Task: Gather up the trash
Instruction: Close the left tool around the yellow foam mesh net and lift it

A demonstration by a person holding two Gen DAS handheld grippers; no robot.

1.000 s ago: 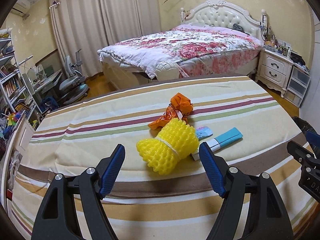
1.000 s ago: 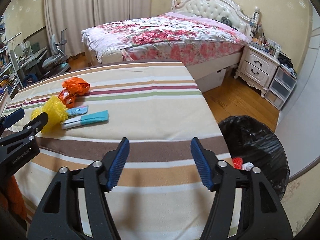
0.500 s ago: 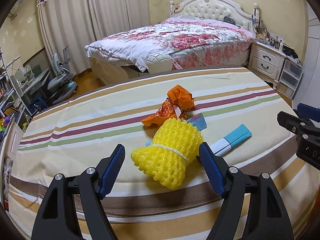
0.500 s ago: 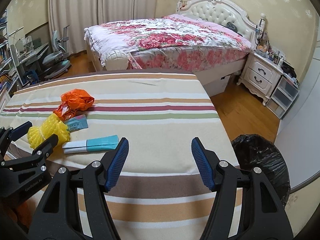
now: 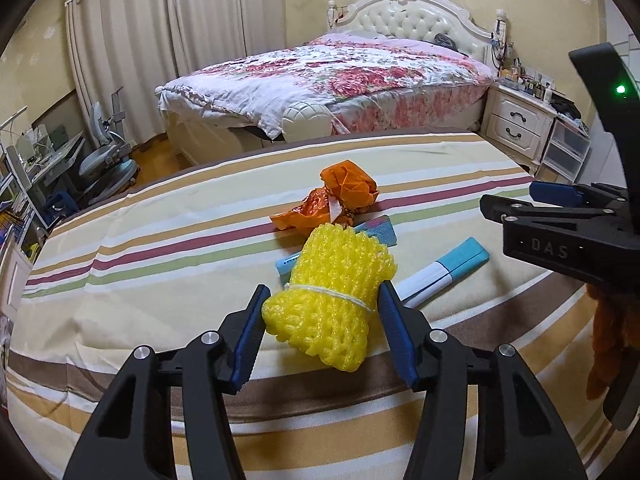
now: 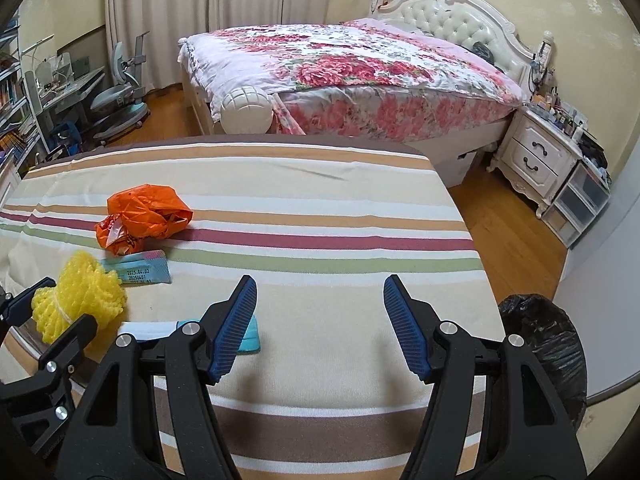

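A yellow foam net bundle [image 5: 334, 300] lies on the striped table [image 5: 160, 264]. My left gripper [image 5: 322, 332] has closed in on it, with both blue pads touching its sides. The bundle also shows in the right wrist view [image 6: 78, 296]. Behind it lie an orange plastic bag [image 5: 340, 200], a small blue packet [image 5: 378, 232] and a blue-and-white tube [image 5: 444, 272]. My right gripper [image 6: 320, 328] is open and empty above the table's right part. A black trash bag [image 6: 548, 344] stands on the floor to the right of the table.
A bed with a flowered quilt [image 6: 352, 68] stands beyond the table. A white nightstand [image 6: 536, 160] and drawers are at the right. A desk chair [image 6: 120, 100] and shelves are at the left. The right gripper's body [image 5: 568, 236] shows at the right of the left wrist view.
My left gripper has moved forward onto the yellow bundle and its jaws have narrowed around it. My right gripper has moved forward and left over the table.
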